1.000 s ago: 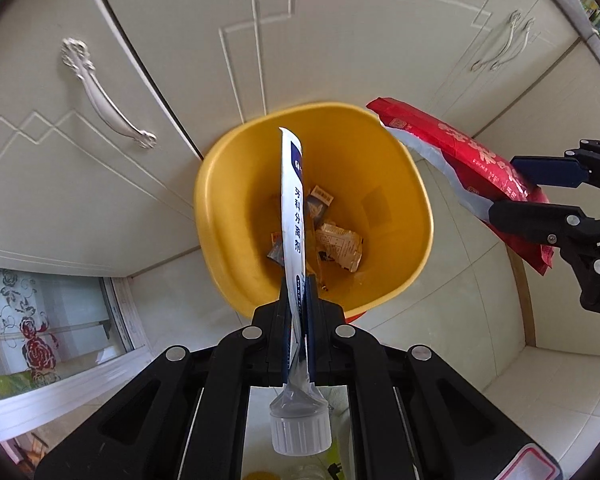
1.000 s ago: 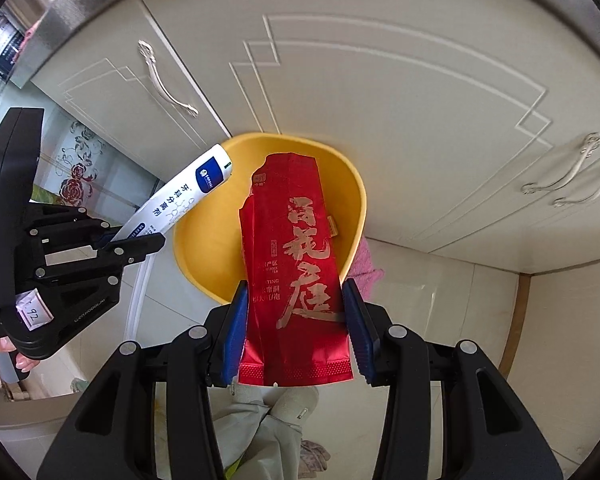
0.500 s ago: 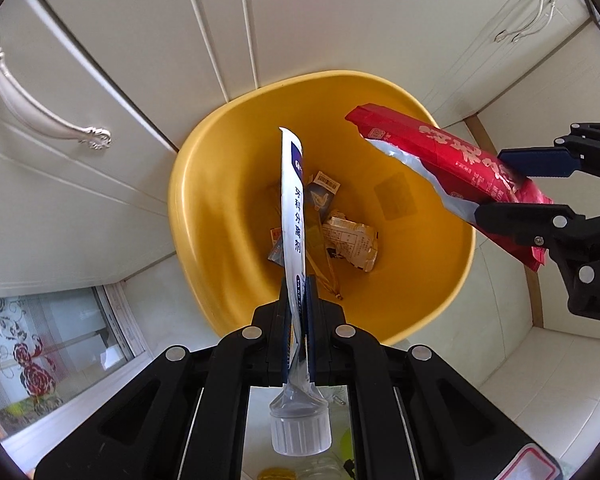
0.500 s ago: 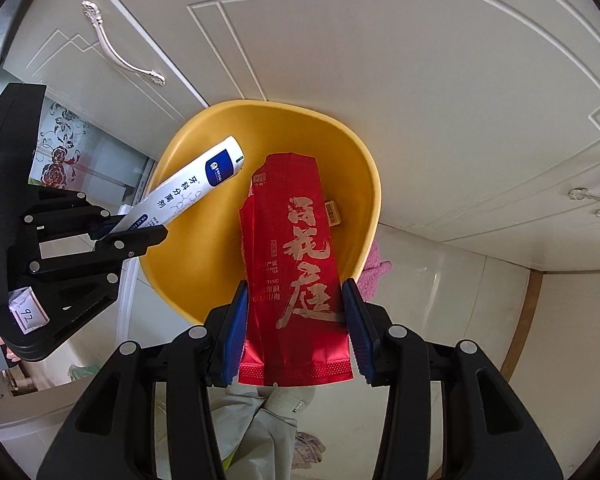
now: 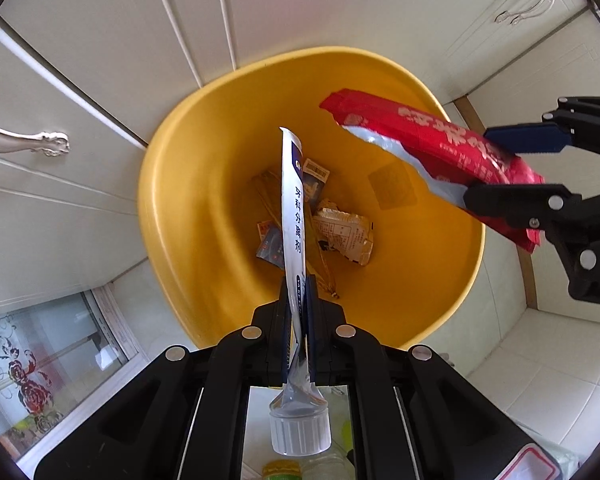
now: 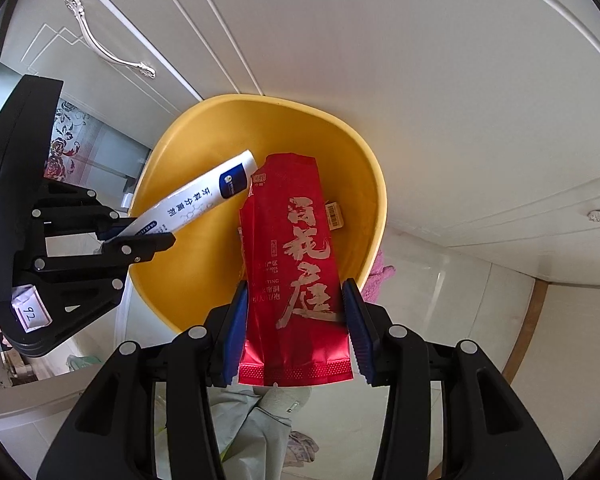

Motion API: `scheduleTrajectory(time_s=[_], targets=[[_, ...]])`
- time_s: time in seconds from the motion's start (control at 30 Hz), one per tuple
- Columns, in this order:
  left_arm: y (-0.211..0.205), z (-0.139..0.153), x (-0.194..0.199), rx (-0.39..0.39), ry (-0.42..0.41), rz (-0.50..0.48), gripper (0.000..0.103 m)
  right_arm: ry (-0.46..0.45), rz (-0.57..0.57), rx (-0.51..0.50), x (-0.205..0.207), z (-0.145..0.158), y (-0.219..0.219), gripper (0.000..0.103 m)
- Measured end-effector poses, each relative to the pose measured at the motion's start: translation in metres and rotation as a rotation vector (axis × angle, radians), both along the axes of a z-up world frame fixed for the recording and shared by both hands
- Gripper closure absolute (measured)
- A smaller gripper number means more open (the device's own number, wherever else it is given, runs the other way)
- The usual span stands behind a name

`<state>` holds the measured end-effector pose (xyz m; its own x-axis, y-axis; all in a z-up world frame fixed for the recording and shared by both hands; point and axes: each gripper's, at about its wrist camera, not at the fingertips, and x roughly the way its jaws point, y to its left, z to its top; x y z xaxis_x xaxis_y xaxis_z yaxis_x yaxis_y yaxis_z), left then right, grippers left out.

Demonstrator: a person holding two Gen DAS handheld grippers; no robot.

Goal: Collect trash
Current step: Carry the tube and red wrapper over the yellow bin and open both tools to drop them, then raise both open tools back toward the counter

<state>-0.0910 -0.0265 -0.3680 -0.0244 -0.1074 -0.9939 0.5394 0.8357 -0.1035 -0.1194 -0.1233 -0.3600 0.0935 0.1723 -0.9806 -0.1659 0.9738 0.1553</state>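
1. The white tube (image 5: pixel 293 216) is pinched flat between the closed fingers of the left gripper (image 5: pixel 299 300), with its cap toward the camera and its long axis pointed down into the yellow bin (image 5: pixel 172 216).
2. The red packet (image 6: pixel 296 264) is clamped across its width by the fingers of the right gripper (image 6: pixel 298 320); its free end is hung over the bin opening.
3. Both pieces are seen directly above the bin, where some wrappers (image 5: pixel 340 232) are already lying.
4. A release is judged to be next; each piece should fall straight inside.
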Motion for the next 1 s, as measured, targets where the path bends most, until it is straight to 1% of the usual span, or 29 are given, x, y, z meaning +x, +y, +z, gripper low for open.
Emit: scheduleTrajectory(time_s=[0.1,0.13,0.17,0.2,0.23,0.27,0.33,0.5,0.7,0.9,1.0], targets=[[0.001,-0.002,0.001,0.0,0.009,0.001,0.095,0.001,0.002,0.011,0.0,-0.001,0.0,0.053],[0.003,-0.003,0.002,-0.005,0.012,0.005,0.09,-0.003,0.0,0.015,0.0,-0.001,-0.001,0.052],[0.004,-0.002,0.003,-0.008,0.008,0.008,0.084,-0.004,-0.003,0.018,0.0,0.0,-0.002,0.047],[0.004,-0.001,0.004,-0.007,0.004,0.011,0.079,-0.006,-0.007,0.018,0.0,0.0,-0.003,0.044],[0.006,0.0,0.004,-0.008,-0.003,0.015,0.069,-0.01,-0.013,0.02,0.0,0.001,-0.005,0.039],[0.006,0.001,0.005,-0.006,-0.01,0.018,0.061,-0.013,-0.018,0.023,-0.001,0.002,-0.006,0.036],[0.008,0.005,0.005,-0.016,-0.017,0.025,0.06,-0.016,-0.031,0.036,-0.002,0.004,-0.009,0.034],[0.009,0.012,0.004,-0.015,-0.027,0.027,0.059,-0.028,-0.057,0.04,-0.006,0.014,-0.016,0.034],[0.011,0.023,0.0,-0.024,-0.037,0.041,0.059,-0.053,-0.108,0.053,-0.017,0.036,-0.023,0.034],[0.009,0.049,-0.012,-0.042,-0.068,0.042,0.059,-0.1,-0.123,0.069,-0.035,0.068,-0.017,0.034],[0.01,0.071,-0.021,-0.062,-0.094,0.053,0.059,-0.139,-0.127,0.069,-0.046,0.092,-0.013,0.034]])
